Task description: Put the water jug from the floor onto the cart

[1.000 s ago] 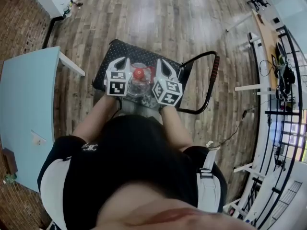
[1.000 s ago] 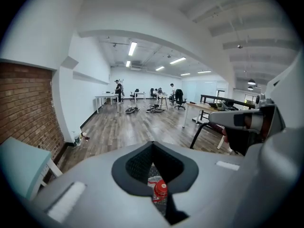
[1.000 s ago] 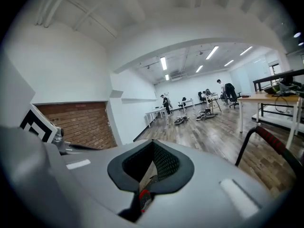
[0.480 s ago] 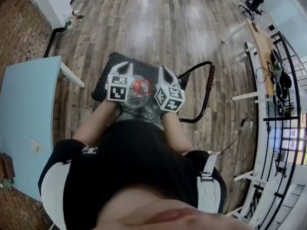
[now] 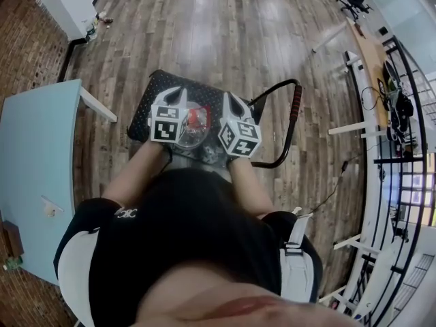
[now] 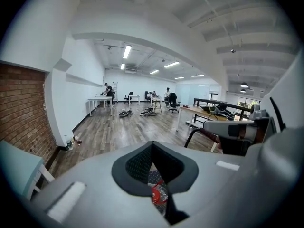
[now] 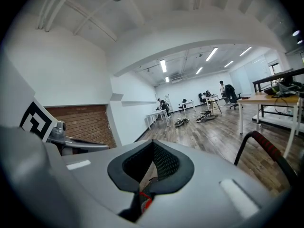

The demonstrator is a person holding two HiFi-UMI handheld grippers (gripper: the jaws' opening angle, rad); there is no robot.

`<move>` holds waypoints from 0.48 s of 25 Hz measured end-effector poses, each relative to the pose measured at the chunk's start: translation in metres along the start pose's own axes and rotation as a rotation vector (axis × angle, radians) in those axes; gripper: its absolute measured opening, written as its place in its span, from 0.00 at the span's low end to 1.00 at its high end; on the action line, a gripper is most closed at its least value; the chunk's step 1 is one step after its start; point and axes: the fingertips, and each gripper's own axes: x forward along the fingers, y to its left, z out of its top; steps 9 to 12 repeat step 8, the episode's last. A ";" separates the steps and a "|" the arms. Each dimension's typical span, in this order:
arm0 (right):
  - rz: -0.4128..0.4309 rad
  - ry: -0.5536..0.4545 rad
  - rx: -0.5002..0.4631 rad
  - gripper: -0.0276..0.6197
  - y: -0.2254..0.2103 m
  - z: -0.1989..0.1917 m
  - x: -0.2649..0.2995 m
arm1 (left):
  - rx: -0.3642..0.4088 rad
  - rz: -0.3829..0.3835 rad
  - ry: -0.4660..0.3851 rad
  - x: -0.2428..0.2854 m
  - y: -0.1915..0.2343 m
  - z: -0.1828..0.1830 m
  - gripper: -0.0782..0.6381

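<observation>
Item: water jug (image 5: 191,131), clear, red cap (image 5: 197,117).
Location: off floor, over cart (image 5: 151,95) deck toward its near edge. Contact with deck cannot be told.
Left gripper (image 5: 175,95), right gripper (image 5: 235,107): jaws of each clenched together, nothing between.
Grippers flank jug and apparently squeeze its sides, likely because jug is too wide for one jaw pair.
Cart handle (image 5: 294,107): at right end.
Step judged: set-down pending.
</observation>
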 end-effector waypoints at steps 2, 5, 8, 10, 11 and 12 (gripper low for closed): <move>0.016 -0.004 0.008 0.06 0.002 0.003 -0.001 | -0.015 -0.006 0.004 0.002 0.000 -0.004 0.11; 0.036 -0.020 0.004 0.06 0.008 0.009 -0.002 | 0.001 0.007 0.019 0.003 0.001 -0.006 0.11; 0.048 -0.029 -0.006 0.06 0.013 0.011 0.001 | 0.009 0.023 0.032 0.007 0.007 -0.012 0.11; 0.048 -0.029 -0.006 0.06 0.013 0.011 0.001 | 0.009 0.023 0.032 0.007 0.007 -0.012 0.11; 0.048 -0.029 -0.006 0.06 0.013 0.011 0.001 | 0.009 0.023 0.032 0.007 0.007 -0.012 0.11; 0.048 -0.029 -0.006 0.06 0.013 0.011 0.001 | 0.009 0.023 0.032 0.007 0.007 -0.012 0.11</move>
